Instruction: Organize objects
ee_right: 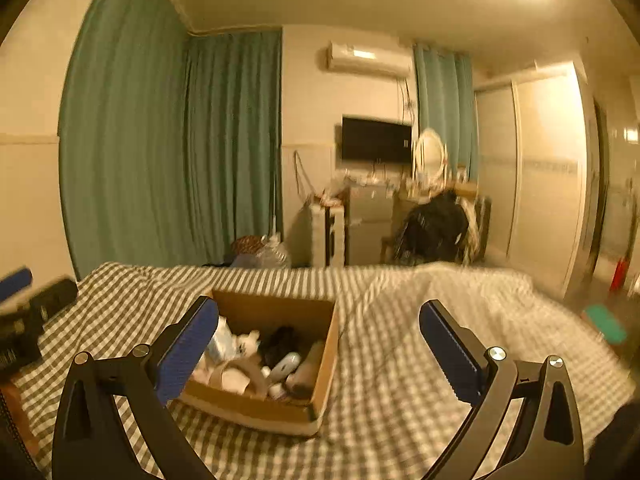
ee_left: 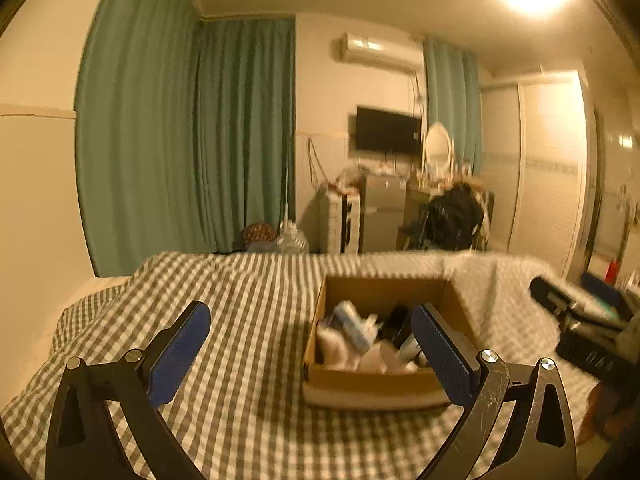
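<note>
An open cardboard box sits on a bed with a grey-and-white checked cover. It holds several small items, white, light blue and black, too blurred to name. My left gripper is open and empty, above the bed, with its right finger in front of the box. In the right wrist view the box lies left of centre. My right gripper is open and empty, its left finger in front of the box's left side. Each gripper shows at the edge of the other's view.
The bed cover fills the foreground. Beyond it are green curtains, a wall television, a small fridge, a chair with dark clothes and a white wardrobe. A teal object lies at the right.
</note>
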The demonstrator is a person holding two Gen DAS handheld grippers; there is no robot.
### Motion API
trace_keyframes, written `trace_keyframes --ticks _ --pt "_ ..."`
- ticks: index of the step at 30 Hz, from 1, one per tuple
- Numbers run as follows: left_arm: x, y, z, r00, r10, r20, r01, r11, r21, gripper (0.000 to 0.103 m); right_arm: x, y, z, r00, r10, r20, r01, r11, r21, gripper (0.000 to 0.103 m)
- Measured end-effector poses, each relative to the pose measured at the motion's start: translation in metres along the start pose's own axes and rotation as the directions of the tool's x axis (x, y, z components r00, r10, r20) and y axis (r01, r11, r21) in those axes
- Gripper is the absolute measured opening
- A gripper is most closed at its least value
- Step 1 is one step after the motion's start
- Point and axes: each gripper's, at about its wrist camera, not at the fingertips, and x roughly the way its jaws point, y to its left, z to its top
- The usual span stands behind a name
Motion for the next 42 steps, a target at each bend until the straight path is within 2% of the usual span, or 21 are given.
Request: trace_keyframes --ticks 2,6,11,27,36,42 --pt "0.009 0.0 -0.004 1.0 0.009 -0.012 -0.009 1.0 0.0 0.103 0.009 -0.002 -0.01 1.0 0.004 -0.029 -0.004 1.0 0.012 0.101" --pt "0.015 0.003 -0.006 0.999 -0.02 -0.048 0.017 0.999 -0.044 0.103 0.015 -0.002 -0.016 0.998 0.009 -0.063 -0.009 1.0 0.006 0.101" --pt "0.011 -0.002 -0.006 0.999 0.0 -0.042 -0.001 1.0 -0.023 0.103 0.013 0.0 -0.018 0.997 0.005 -0.071 -0.006 1.0 -0.004 0.101" --pt "0.015 0.003 -0.006 0.995 -0.017 -0.094 0.012 0.999 -0.052 0.103 0.018 0.007 -0.021 0.997 -0.002 -0.08 0.0 1.0 -0.026 0.101" --pt "0.012 0.001 -0.006 0.996 -0.037 -0.08 0.033 0.998 -0.049 0.103 0.019 0.01 -0.023 0.996 0.001 -0.09 -0.004 0.999 -0.032 0.101" --pt "0.011 -0.002 -0.006 0.997 -0.021 -0.071 0.019 0.999 -0.032 0.103 0.02 0.011 -0.024 0.996 0.001 -0.09 -0.004 0.999 -0.033 0.101"
